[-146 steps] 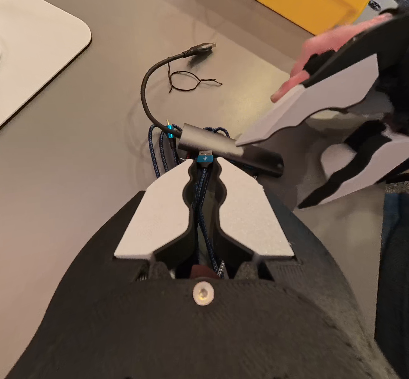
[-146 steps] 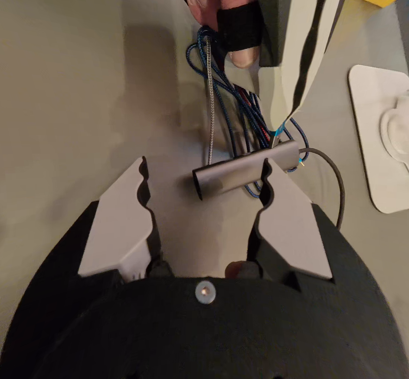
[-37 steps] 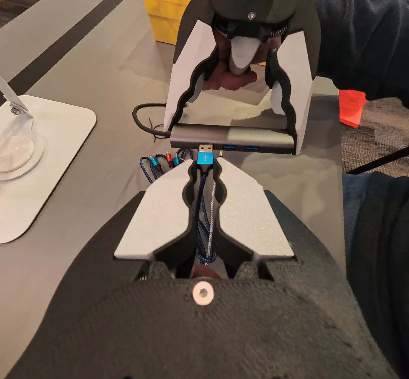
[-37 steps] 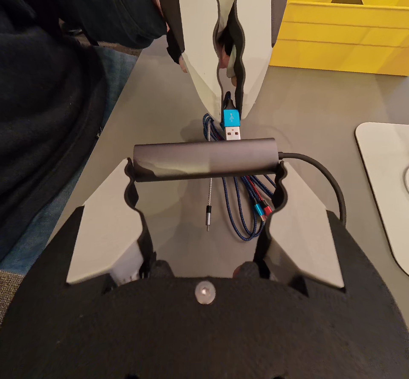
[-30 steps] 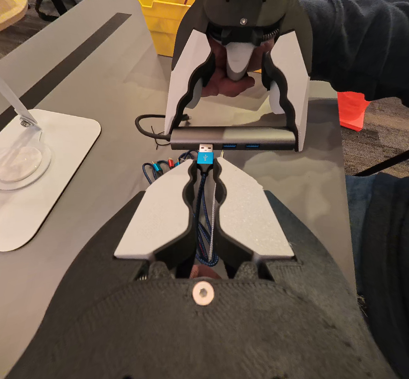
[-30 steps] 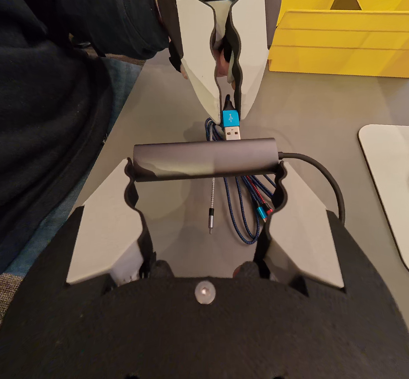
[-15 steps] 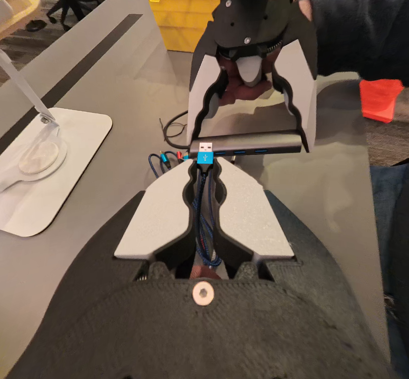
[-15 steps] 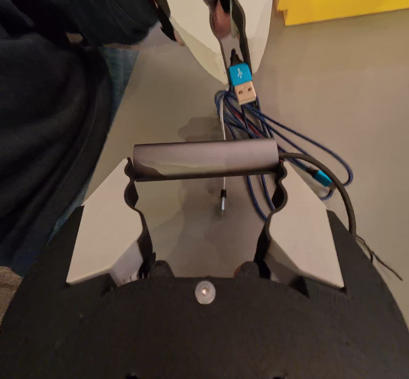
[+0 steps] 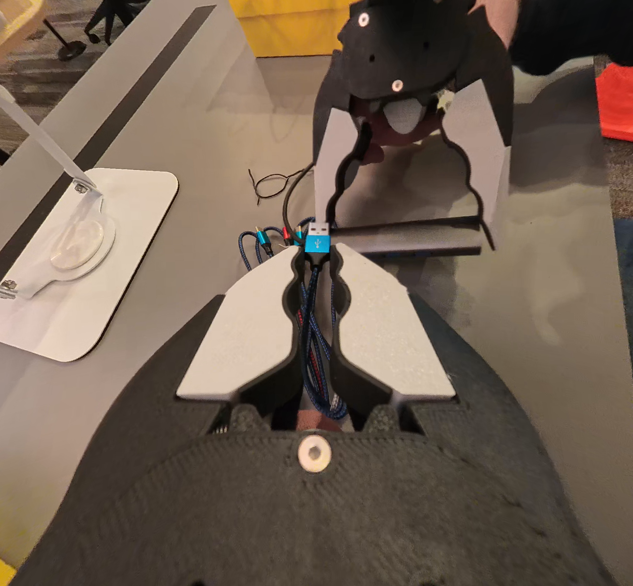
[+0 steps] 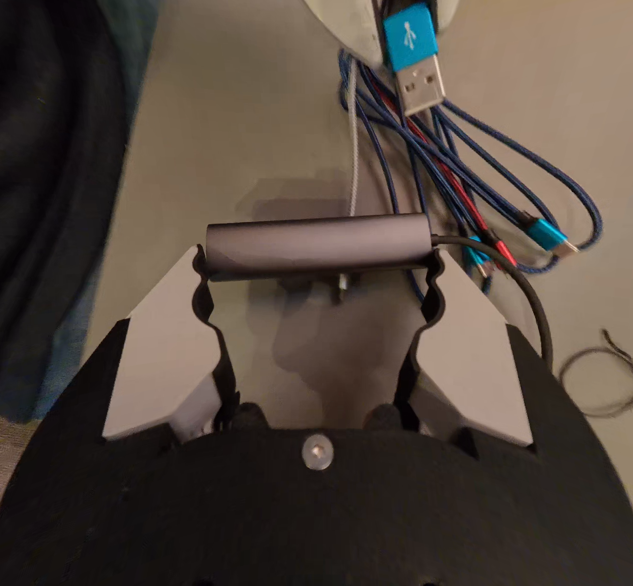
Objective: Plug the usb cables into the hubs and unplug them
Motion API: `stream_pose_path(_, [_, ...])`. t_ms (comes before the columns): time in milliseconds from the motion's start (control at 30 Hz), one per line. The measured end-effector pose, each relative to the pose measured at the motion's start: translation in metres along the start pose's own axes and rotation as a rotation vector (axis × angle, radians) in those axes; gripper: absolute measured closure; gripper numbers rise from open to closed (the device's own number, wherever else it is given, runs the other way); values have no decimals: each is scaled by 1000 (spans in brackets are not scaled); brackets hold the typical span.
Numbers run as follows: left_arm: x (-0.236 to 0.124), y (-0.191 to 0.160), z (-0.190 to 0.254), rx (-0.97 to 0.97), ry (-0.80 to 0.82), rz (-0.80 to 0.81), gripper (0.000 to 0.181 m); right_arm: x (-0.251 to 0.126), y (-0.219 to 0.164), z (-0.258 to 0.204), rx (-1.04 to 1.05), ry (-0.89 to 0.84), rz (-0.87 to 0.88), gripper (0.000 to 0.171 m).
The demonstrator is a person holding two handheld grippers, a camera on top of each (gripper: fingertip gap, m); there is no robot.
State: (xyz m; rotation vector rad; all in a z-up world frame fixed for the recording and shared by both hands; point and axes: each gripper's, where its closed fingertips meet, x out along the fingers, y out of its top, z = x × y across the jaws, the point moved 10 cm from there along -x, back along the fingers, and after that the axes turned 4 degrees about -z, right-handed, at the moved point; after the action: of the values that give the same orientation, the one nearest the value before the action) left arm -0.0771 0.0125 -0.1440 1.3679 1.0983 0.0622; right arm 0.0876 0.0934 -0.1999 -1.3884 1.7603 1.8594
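Note:
My left gripper [image 9: 318,247] is shut on the blue USB plug [image 9: 318,243], metal tip pointing forward. Its braided blue and red cables [image 9: 317,330] run back between the fingers. My right gripper [image 10: 318,252] is shut on the dark grey hub [image 10: 317,244], clamping it end to end above the table. In the left wrist view the hub [image 9: 404,237] lies just right of the plug tip, and the plug is not inserted. In the right wrist view the plug [image 10: 409,40] hangs above and right of the hub, with the loose cable ends [image 10: 544,237] beyond it.
A white stand base [image 9: 130,227] lies on the grey table [image 9: 191,124] at the left. A yellow bin [image 9: 284,4] stands at the back. A thin black wire loop [image 9: 270,186] lies near the hub's black cord [image 10: 534,295]. A dark sleeve [image 10: 51,158] fills the left side. Some 9 centimetres of space lies between my two pairs of fingers.
The plug was lined up in front of the hub's ports. The hub has since shifted right and tilted, so the plug now sits off its left end. The right gripper took up the hub earlier.

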Motion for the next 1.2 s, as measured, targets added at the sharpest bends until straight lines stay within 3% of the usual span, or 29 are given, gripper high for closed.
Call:
stream_pose_path(300, [4,-4,1,8,6,-13,168,-4,0,-15,-232,-264,-183,41])
stream_pose_path(533, [5,-4,2,16,-3,-13,168,-13,1,-28,-632,-473,-298,78])
stream_pose_path(733, [4,-5,3,2,-4,-7,168,0,8,-17,-844,-528,-351,117])
stream_pose_path(800, [3,-7,2,-1,-4,-7,168,8,7,-14,-893,-538,-351,140])
stream_pose_path(867, [3,-9,1,-5,-5,-9,168,14,5,-13,-939,-591,-333,146])
stream_pose_path(1000, [2,-14,-1,-30,-6,5,168,18,7,-9,-904,-633,-306,151])
stream_pose_path(1200, [-6,-16,-9,-59,26,34,168,-3,22,1,-555,-496,-120,158])
